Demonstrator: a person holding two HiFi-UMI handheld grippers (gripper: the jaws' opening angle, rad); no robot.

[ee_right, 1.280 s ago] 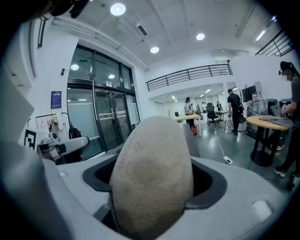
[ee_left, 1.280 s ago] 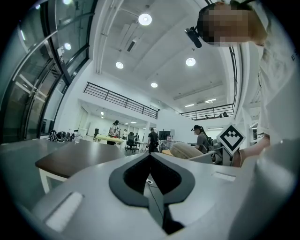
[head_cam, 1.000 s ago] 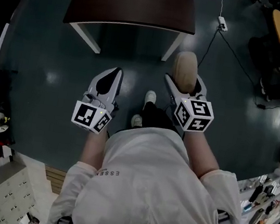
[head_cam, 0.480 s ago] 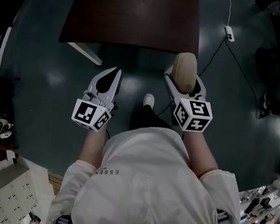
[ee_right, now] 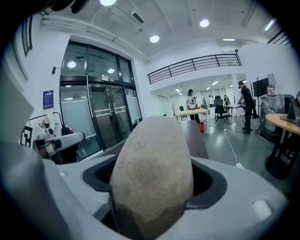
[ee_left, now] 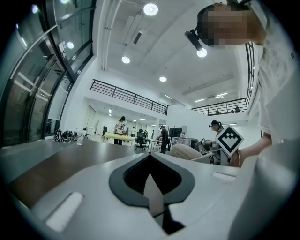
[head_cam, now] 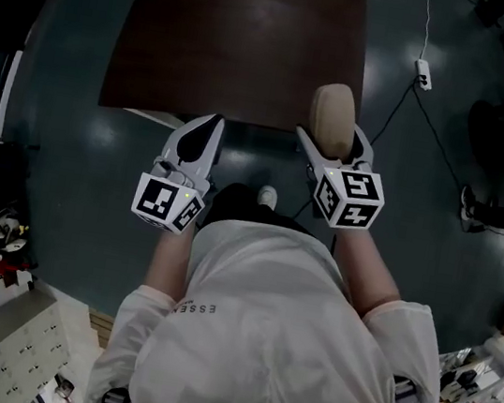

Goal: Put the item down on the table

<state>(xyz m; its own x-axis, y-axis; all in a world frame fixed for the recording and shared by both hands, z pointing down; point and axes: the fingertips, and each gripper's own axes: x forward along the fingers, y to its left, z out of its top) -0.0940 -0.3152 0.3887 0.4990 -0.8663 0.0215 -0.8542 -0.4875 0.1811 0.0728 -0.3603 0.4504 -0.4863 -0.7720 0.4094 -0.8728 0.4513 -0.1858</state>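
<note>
The item (head_cam: 332, 112) in my right gripper (head_cam: 331, 142) was a speckled sandy beige, a shade darker toward its base. That gripper and my left gripper (head_cam: 213, 125) were pale grey with black jaw linings, each with a cube of black-and-white square markers. The table (head_cam: 241, 33) looked dark brown, perhaps faintly grained. The floor (head_cam: 80, 150) was dull blue-grey. My shirt (head_cam: 261, 321) was white.

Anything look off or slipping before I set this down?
Nothing stands out. The tan oval item is clamped in the right gripper, by the near edge of the table. The left gripper is shut and empty.
</note>
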